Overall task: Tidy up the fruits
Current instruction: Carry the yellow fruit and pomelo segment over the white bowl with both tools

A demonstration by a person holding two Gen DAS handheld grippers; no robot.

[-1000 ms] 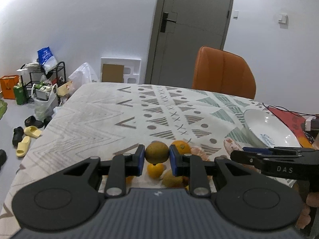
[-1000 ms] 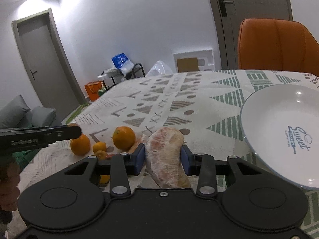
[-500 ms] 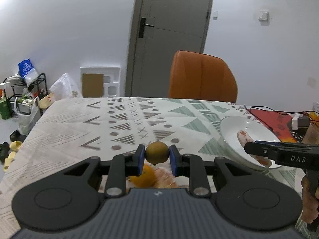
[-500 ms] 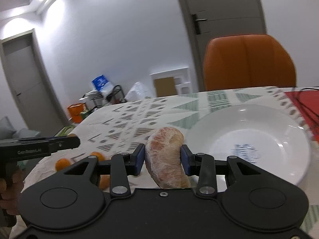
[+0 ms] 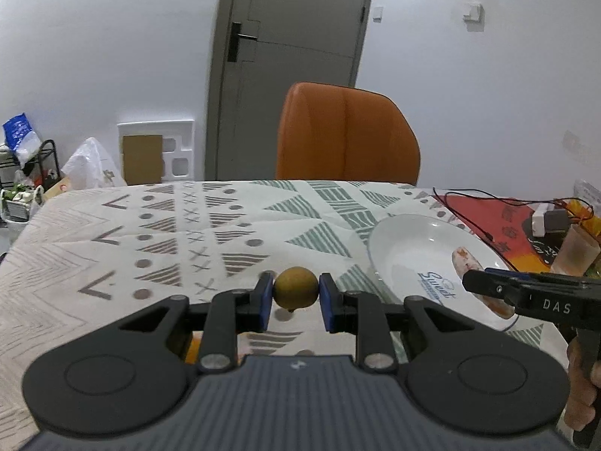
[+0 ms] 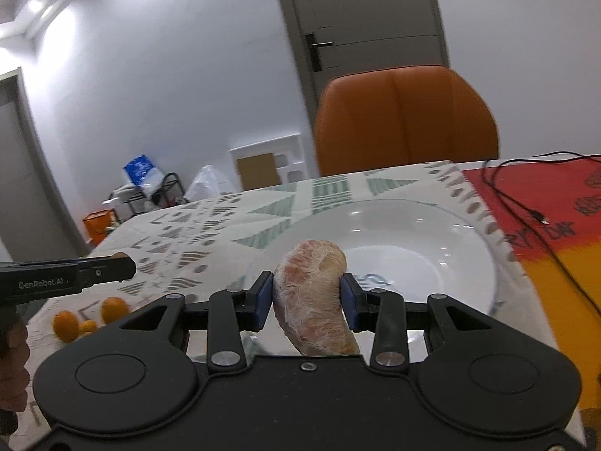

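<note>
Both grippers have swung toward the plate since a second ago: the pile of oranges that sat just under my left gripper (image 5: 296,305) now lies off at about 8 o'clock in the right wrist view, and the white plate (image 6: 465,251) fills the middle of that view. My left gripper holds a small brownish-green round fruit (image 5: 295,292), jaws clamped on it from both sides, hanging over the patterned tablecloth (image 5: 157,233) with the plate (image 5: 405,248) at 3 o'clock from it. My right gripper (image 6: 306,300) has its jaws clamped on a peeled pomelo wedge (image 6: 313,293), pinkish flesh under white membrane, and from the left wrist view I see that wedge hanging over the plate's right part; whether it touches the plate, I cannot tell. In the right wrist view three oranges (image 6: 112,310) sit on the cloth at 8 o'clock, well apart from the plate. An orange chair (image 5: 347,139) stands at 12 o'clock beyond the table's far edge, in front of a grey door (image 5: 293,37). A black cable (image 6: 526,210) runs over the red mat (image 6: 533,191) at 2 o'clock beside the plate.
</note>
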